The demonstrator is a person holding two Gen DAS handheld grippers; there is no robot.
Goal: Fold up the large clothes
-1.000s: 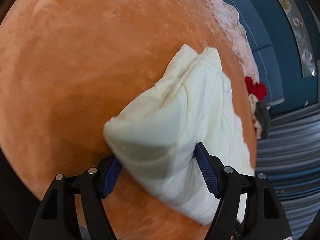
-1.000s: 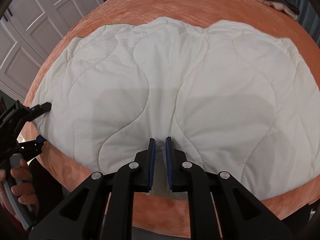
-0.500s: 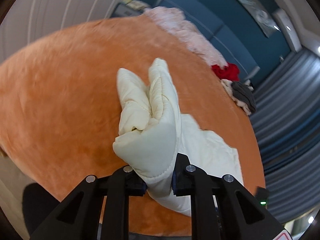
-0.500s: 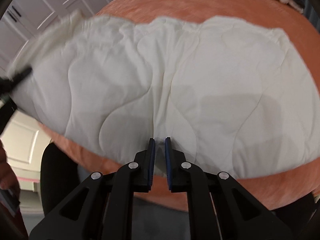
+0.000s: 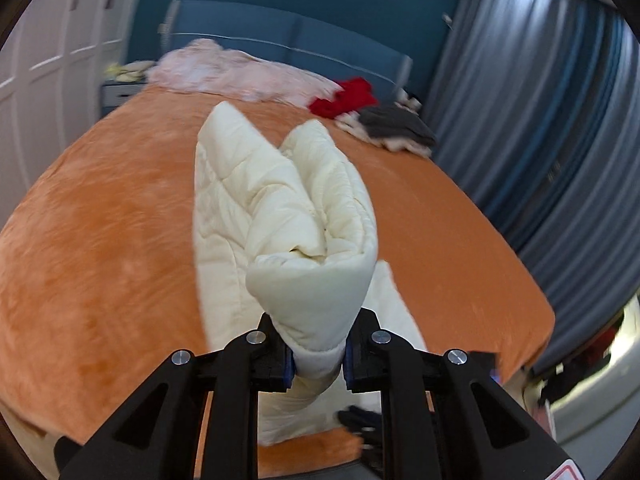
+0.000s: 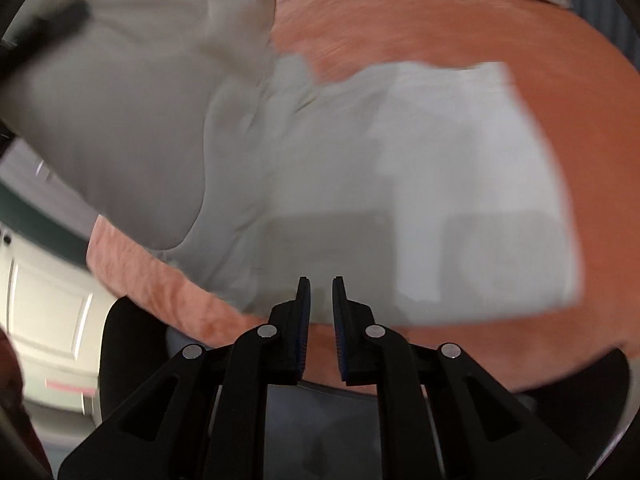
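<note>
A cream quilted garment (image 5: 288,216) lies on the orange bed (image 5: 100,240). My left gripper (image 5: 318,356) is shut on a bunched end of it and holds that end up above the bed. In the right wrist view the garment (image 6: 420,200) is blurred; its left part hangs lifted and its right part lies flat. My right gripper (image 6: 321,320) sits at the garment's near edge with its jaws almost together and nothing visible between them. The other gripper (image 6: 44,36) shows as a dark blur at the upper left.
A pink cloth (image 5: 240,76), a red garment (image 5: 344,98) and a grey and cream pile (image 5: 396,130) lie at the bed's far end. A blue headboard (image 5: 288,40) and blue curtains (image 5: 540,120) stand behind. White cupboard doors (image 6: 48,312) are at left.
My left gripper has closed on the garment's end and lifted it up and over toward the right. The right gripper has stayed shut at the near edge.
</note>
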